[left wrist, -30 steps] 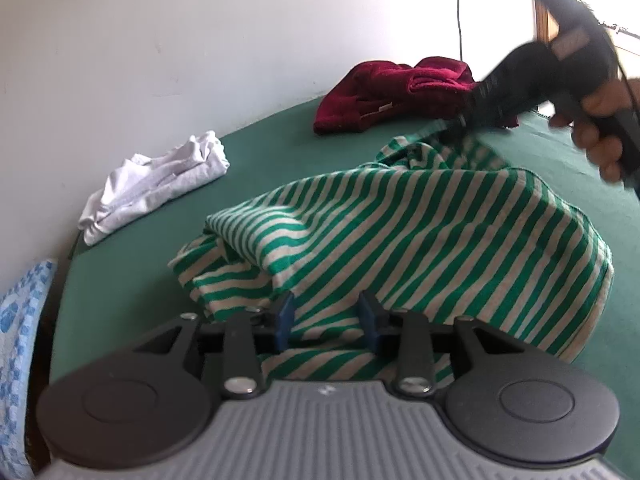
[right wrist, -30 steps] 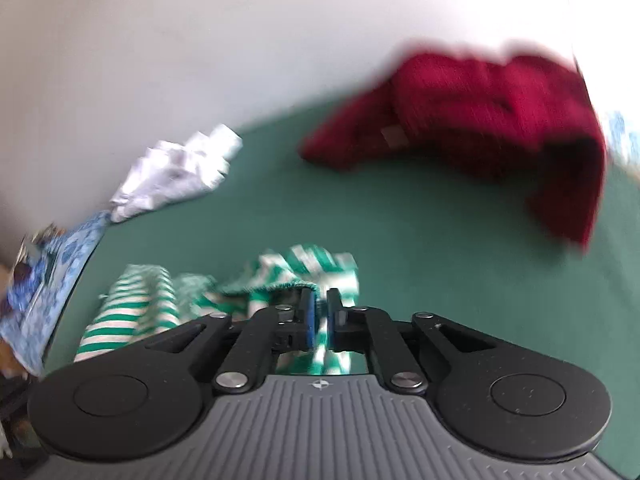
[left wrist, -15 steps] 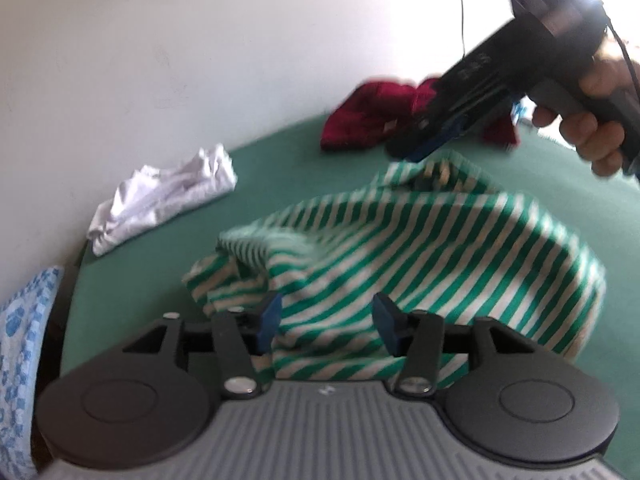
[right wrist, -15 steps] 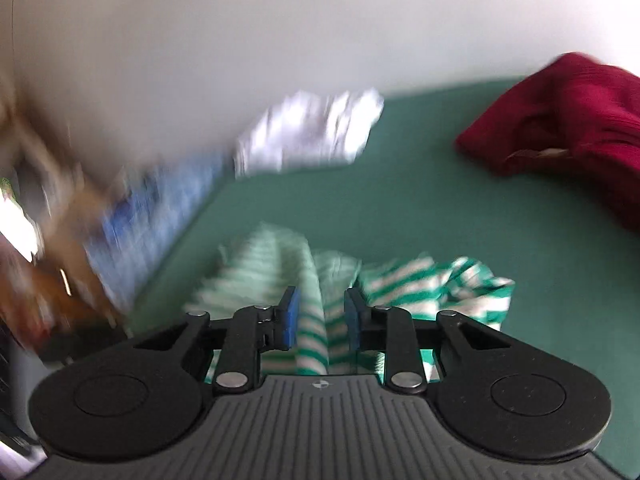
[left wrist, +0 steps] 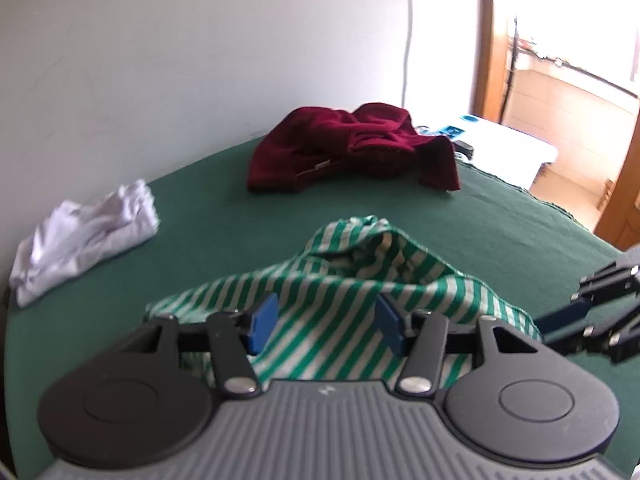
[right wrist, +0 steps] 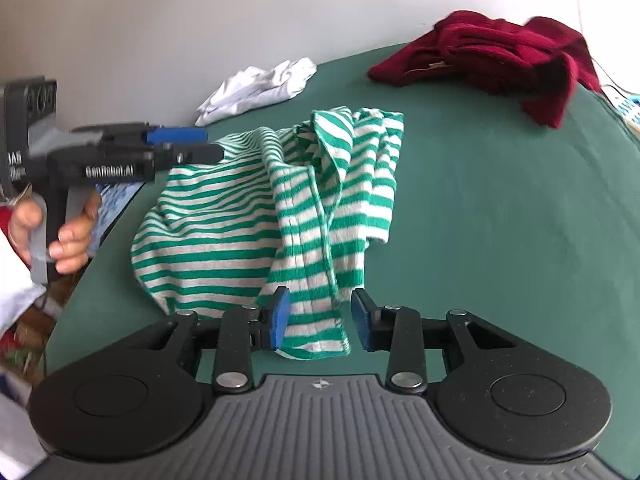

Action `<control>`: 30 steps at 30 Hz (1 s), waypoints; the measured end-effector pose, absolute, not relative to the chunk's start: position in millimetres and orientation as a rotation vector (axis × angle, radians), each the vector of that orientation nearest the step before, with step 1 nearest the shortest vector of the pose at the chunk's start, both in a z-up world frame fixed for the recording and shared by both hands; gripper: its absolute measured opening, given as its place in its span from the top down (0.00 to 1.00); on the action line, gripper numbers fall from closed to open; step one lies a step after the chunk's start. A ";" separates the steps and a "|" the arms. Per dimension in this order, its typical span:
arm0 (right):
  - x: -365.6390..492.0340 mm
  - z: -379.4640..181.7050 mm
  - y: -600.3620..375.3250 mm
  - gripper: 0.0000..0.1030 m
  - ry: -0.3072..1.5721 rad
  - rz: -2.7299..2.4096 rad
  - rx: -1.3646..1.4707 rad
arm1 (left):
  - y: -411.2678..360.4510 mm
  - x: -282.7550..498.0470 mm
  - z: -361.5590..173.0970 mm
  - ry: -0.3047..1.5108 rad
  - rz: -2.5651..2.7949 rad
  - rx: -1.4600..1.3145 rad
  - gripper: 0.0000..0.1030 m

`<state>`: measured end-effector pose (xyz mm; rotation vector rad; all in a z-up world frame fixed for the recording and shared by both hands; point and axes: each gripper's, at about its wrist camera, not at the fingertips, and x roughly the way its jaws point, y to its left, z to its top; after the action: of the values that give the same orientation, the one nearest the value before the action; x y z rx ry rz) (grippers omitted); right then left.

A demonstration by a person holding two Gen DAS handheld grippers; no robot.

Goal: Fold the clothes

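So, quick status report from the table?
Left gripper and right gripper opening, pads off cloth. Striped shirt lies crumpled on green table, unfolded. Red garment and white garment lie apart; nothing in the way.

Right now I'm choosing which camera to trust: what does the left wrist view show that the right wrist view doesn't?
Only the left wrist view shows the bright doorway and a white cable on the wall. Only the right wrist view shows the hand holding the left gripper. Both share the striped shirt, red garment, white cloth and green surface.
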<state>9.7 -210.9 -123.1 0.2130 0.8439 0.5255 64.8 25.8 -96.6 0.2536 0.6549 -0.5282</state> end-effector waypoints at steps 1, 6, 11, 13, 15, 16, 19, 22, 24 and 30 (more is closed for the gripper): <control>6.8 -122.6 -207.9 0.80 0.835 0.525 0.216 | 22.3 70.4 -96.7 0.662 -0.538 0.281 0.39; -24.7 -95.0 -209.6 0.97 0.712 0.614 0.177 | 3.7 89.6 -101.4 0.690 -0.610 0.421 0.38; -38.7 -97.4 -206.1 0.97 0.738 0.653 0.043 | -5.8 107.9 -108.5 0.731 -0.688 0.517 0.39; -41.3 -108.7 -197.2 0.97 0.785 0.648 -0.045 | -10.1 114.4 -113.1 0.751 -0.696 0.559 0.41; -41.4 -114.1 -189.1 0.97 0.797 0.640 -0.098 | -15.6 117.1 -116.7 0.750 -0.707 0.636 0.42; -40.7 -115.4 -186.2 0.97 0.799 0.639 -0.111 | -18.3 118.1 -118.7 0.746 -0.711 0.676 0.42; -32.9 -106.1 -190.2 0.85 0.766 0.643 -0.045 | -26.5 120.7 -124.7 0.737 -0.715 0.771 0.41; -20.8 -92.9 -201.7 0.78 0.681 0.618 0.091 | -28.7 124.0 -125.9 0.720 -0.709 0.792 0.40; -5.2 -86.8 -205.8 0.78 0.648 0.604 0.188 | -26.7 125.4 -125.3 0.718 -0.699 0.767 0.40; 63.7 -105.4 -175.5 0.82 0.716 0.600 0.246 | -8.6 120.5 -117.3 0.692 -0.640 0.715 0.39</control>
<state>63.7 -175.5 -105.4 0.2458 0.7158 0.5995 120.5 -8.6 -117.3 0.7154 0.6919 -0.6400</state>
